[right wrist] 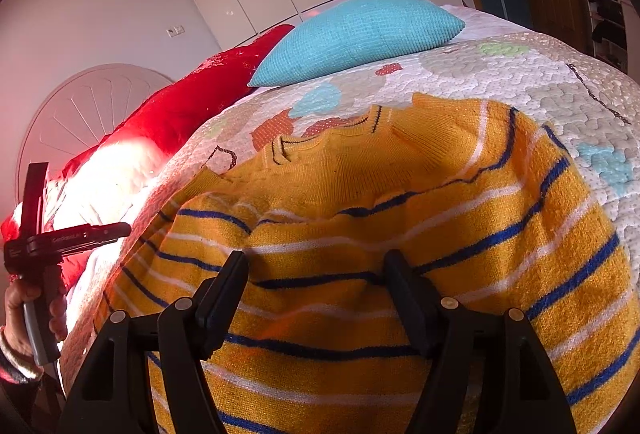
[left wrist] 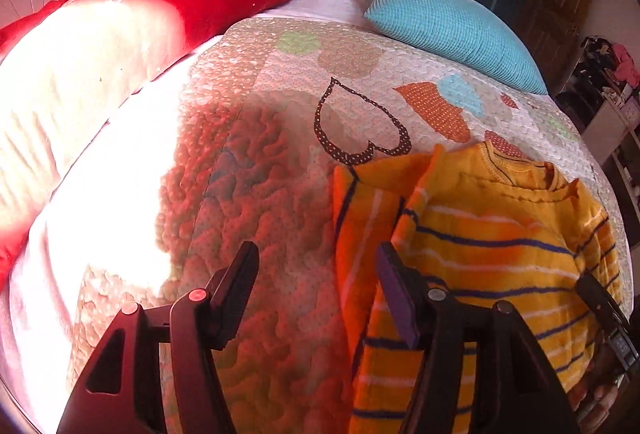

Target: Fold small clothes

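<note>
Yellow sweater (right wrist: pixel 360 234) fills right view; left view shows mostly quilt (left wrist: pixel 260 153).

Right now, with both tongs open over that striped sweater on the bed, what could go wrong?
1. A sleeve already lies folded over the sweater; a pinch there might catch only the top layer and undo the fold.
2. The right tongs could also catch the quilt under the knit and lift it.
3. The left tongs straddle the sweater's edge and may grab quilt instead.
</note>
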